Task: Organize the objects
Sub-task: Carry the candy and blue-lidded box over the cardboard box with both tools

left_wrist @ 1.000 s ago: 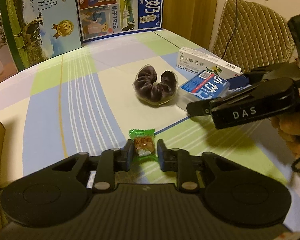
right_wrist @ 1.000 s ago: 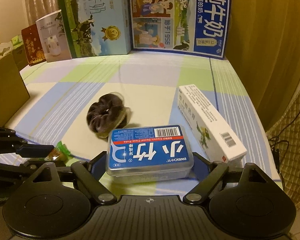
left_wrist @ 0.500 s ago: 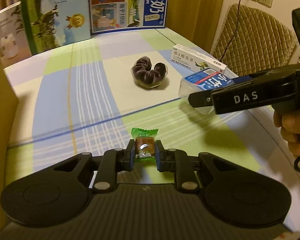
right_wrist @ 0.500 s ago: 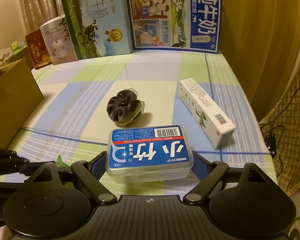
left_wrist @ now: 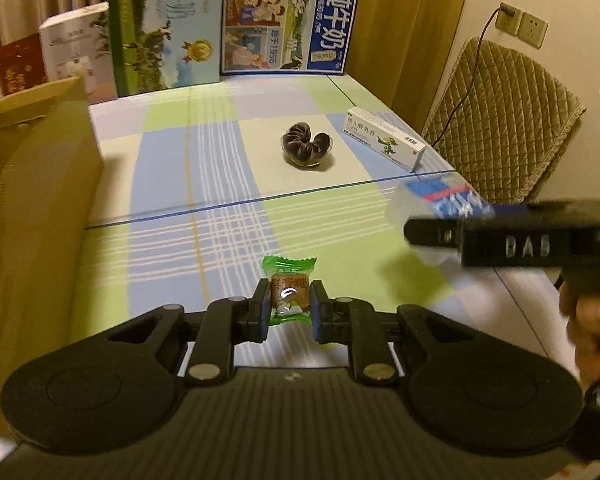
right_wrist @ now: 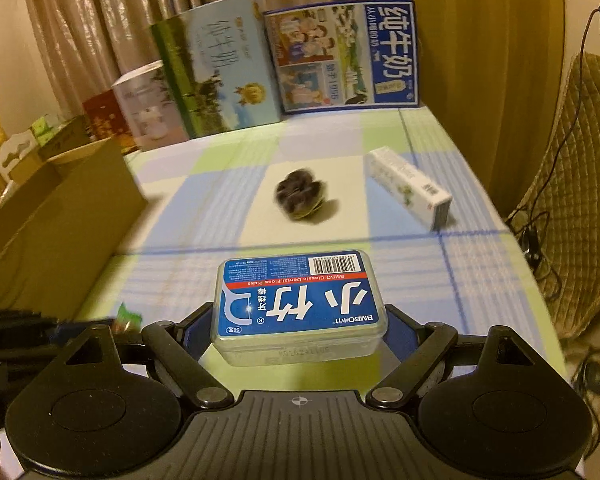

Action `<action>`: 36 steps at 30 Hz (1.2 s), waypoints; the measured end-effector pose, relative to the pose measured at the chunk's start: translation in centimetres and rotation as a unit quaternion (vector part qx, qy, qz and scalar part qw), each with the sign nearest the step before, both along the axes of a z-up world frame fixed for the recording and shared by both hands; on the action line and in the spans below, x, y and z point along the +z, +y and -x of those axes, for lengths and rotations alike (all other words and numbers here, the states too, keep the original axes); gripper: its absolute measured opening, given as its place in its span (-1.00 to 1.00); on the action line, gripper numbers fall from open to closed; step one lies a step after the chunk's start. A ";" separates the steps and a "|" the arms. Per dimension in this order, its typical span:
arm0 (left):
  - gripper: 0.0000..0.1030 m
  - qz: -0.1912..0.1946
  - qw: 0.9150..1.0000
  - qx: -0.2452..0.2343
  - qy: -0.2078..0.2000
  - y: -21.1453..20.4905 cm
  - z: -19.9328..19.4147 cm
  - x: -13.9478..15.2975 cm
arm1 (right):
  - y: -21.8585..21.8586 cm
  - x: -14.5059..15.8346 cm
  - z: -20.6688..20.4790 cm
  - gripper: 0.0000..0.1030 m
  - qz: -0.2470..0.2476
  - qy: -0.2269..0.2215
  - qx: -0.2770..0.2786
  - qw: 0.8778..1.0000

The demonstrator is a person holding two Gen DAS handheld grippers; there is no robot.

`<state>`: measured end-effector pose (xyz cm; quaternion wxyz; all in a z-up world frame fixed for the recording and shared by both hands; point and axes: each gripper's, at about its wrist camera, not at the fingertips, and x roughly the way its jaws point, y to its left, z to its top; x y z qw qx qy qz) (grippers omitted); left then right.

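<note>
My left gripper (left_wrist: 289,309) is shut on a green-wrapped candy (left_wrist: 289,286), held above the checked tablecloth. My right gripper (right_wrist: 300,330) is shut on a clear floss-pick box with a blue label (right_wrist: 298,304), its jaws wide around the box. In the left wrist view that box (left_wrist: 440,198) and the right gripper's black finger (left_wrist: 500,242) show blurred at the right. In the right wrist view the candy (right_wrist: 127,317) and the left gripper's finger (right_wrist: 20,328) peek in at the left. A dark purple scrunchie (left_wrist: 306,146) and a white ointment carton (left_wrist: 384,143) lie on the table farther back.
An open cardboard box (left_wrist: 32,208) stands at the left of the table. Milk cartons and gift boxes (left_wrist: 288,24) line the far edge. A quilted chair (left_wrist: 508,120) stands beyond the table's right edge, with a cable up to a wall socket.
Both grippers have risen and pulled back from the scrunchie and carton, each keeping its object. The cardboard box has come further into view on the left.
</note>
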<state>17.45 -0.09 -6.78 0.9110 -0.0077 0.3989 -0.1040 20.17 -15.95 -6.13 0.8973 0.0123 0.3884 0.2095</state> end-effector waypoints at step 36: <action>-0.70 -0.014 0.995 0.096 -0.035 10.3 18.1 8.9 | 8.6 8.0 16.6 0.62 0.002 -0.050 0.106 0.993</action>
